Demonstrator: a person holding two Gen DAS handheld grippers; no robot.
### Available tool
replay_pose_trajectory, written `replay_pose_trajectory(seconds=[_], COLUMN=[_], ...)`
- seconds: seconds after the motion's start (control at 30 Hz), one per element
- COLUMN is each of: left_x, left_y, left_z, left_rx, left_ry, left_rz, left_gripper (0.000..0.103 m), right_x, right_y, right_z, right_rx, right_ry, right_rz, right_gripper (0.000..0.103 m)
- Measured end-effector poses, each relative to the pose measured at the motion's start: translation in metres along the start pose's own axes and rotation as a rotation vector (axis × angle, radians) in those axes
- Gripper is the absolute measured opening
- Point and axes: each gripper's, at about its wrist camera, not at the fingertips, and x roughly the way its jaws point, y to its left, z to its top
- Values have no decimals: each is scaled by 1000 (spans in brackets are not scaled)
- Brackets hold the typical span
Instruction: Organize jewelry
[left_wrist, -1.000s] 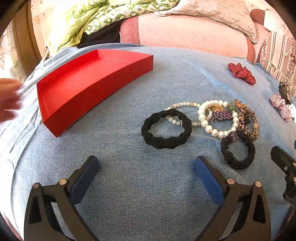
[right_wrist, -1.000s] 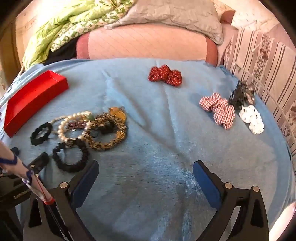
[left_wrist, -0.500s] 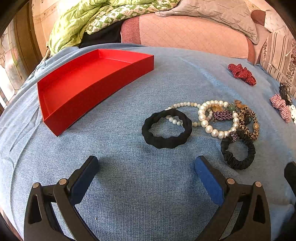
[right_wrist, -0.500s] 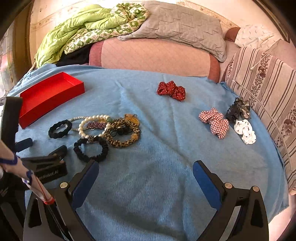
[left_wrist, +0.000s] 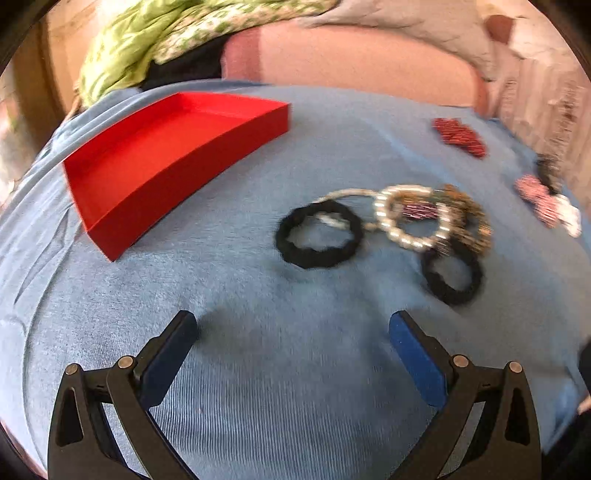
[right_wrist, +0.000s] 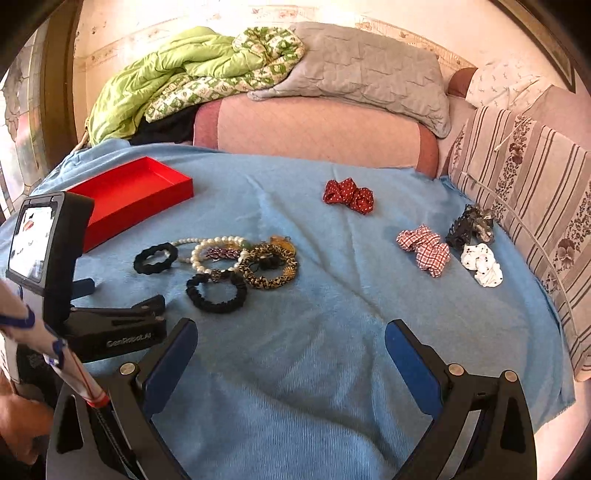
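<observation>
A pile of jewelry lies on the blue blanket (right_wrist: 332, 332): a black ring-shaped band (left_wrist: 317, 236) (right_wrist: 155, 258), pearl bracelets (left_wrist: 413, 218) (right_wrist: 218, 249), a leopard-print bangle (right_wrist: 267, 271) and a black scrunchie (left_wrist: 452, 275) (right_wrist: 216, 291). An empty red tray (left_wrist: 159, 166) (right_wrist: 129, 199) sits to their left. My left gripper (left_wrist: 293, 332) is open, short of the black band, holding nothing. It also shows at the left of the right wrist view as the left gripper (right_wrist: 122, 306). My right gripper (right_wrist: 291, 339) is open over bare blanket, right of the pile.
Hair accessories lie to the right: a red dotted scrunchie (right_wrist: 349, 195), a red checked one (right_wrist: 424, 249), a white dotted one (right_wrist: 482, 264) and a dark claw clip (right_wrist: 469, 225). Pillows and a green quilt (right_wrist: 184, 77) line the back; a striped cushion (right_wrist: 535, 192) borders the right.
The left view has pulled back and tilted slightly, now blurred by motion. The right gripper has risen and backed away, showing more of the bed. A hand seen at left one second ago is gone.
</observation>
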Motion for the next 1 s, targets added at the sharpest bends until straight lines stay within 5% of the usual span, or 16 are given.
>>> replay_pose_trajectory(seconds=[0.3,0.5,1.0], left_x=[-95,-145,-143], left_y=[3,4,6], left_z=[-50,-73,-73], left_rx=[-30,-28,-15], left_ry=[-213,-341,-345], left_rz=[18,130,138], left_gripper=[103,103,103], right_x=[-29,-35,-36], right_y=[-5,-7,-11], right_z=[-17,-23,-24], right_rx=[10,14,23], right_ry=[-50,-56,-41], right_rz=[-6,1,12], right_gripper=[103,103,103])
